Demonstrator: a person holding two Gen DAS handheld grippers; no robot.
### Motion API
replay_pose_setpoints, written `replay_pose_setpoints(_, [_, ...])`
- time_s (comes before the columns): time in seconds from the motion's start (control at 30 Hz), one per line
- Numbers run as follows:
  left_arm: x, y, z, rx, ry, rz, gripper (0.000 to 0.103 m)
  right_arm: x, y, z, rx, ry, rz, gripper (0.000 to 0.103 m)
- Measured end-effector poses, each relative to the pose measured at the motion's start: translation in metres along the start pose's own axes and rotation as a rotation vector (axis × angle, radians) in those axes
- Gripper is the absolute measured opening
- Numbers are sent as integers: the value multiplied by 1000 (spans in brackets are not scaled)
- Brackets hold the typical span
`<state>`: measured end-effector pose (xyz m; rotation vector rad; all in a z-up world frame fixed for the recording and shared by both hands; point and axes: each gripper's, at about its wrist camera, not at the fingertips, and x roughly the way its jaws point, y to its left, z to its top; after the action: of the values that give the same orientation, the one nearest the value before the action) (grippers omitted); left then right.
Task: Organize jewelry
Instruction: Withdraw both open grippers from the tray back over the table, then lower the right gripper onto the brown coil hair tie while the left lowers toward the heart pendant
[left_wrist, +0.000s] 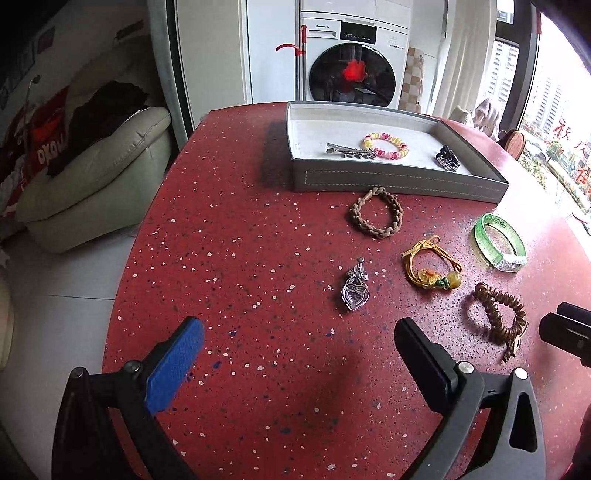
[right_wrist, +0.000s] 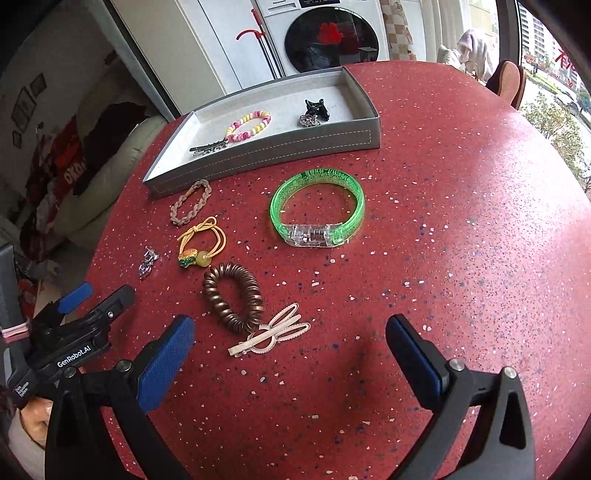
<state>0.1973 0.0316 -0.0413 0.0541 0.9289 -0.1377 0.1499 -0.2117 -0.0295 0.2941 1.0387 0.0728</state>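
The shallow grey tray (right_wrist: 258, 162) sits at the far side of the red speckled table (right_wrist: 443, 240), collecting sorted pieces. The green translucent bangle (right_wrist: 317, 206) and brown coiled hair tie (right_wrist: 232, 295) lie loose outside it, awaiting pickup. The left gripper (left_wrist: 299, 365) and right gripper (right_wrist: 291, 354) both hover wide open, empty.

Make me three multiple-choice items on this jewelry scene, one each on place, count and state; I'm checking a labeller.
1. Where does the green bangle lie?
A. in the tray
B. on the table
C. in a gripper

2. How many pieces lie in the tray?
A. three
B. one
C. six

3. How is the right gripper?
A. shut on a clip
B. shut, holding nothing
C. open

Answers: 1 B, it rests on the red table outside the tray. 2 A, a hair clip, bead bracelet and dark claw clip. 3 C, its fingers stand wide apart with nothing between.
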Motion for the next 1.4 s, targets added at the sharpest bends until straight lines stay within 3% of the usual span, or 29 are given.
replay_pose_setpoints(0.27, [5, -9, 9, 43, -8, -10, 103, 1, 6, 8, -38, 2, -17, 97])
replay_pose_setpoints(0.6, [15, -19, 13, 91, 6, -12, 101, 14, 24, 13, -130, 46, -27, 71])
replay_pose_setpoints(0.67, [18, -20, 13, 98, 15, -17, 94, 17, 28, 14, -155, 55, -39, 67])
replay_pose_setpoints(0.8, [22, -22, 15, 102, 29, -24, 91, 24, 35, 17, -196, 76, -53, 54])
replay_pose_setpoints(1.0, [23, -24, 15, 115, 27, -33, 87, 28, 42, 18, -246, 94, -72, 43])
replay_pose_setpoints(1.03, [23, -23, 15, 114, 28, -44, 82, 30, 42, 18, -248, 104, -70, 41])
replay_pose_setpoints(1.1, [22, -23, 15, 108, 33, -74, 77, 31, 43, 18, -259, 102, -76, 40])
replay_pose_setpoints(1.27, [21, -26, 15, 125, 25, -60, 76, 33, 48, 17, -291, 107, -94, 35])
replay_pose_setpoints(1.4, [20, -28, 15, 136, 30, -75, 67, 35, 55, 17, -343, 117, -129, 34])
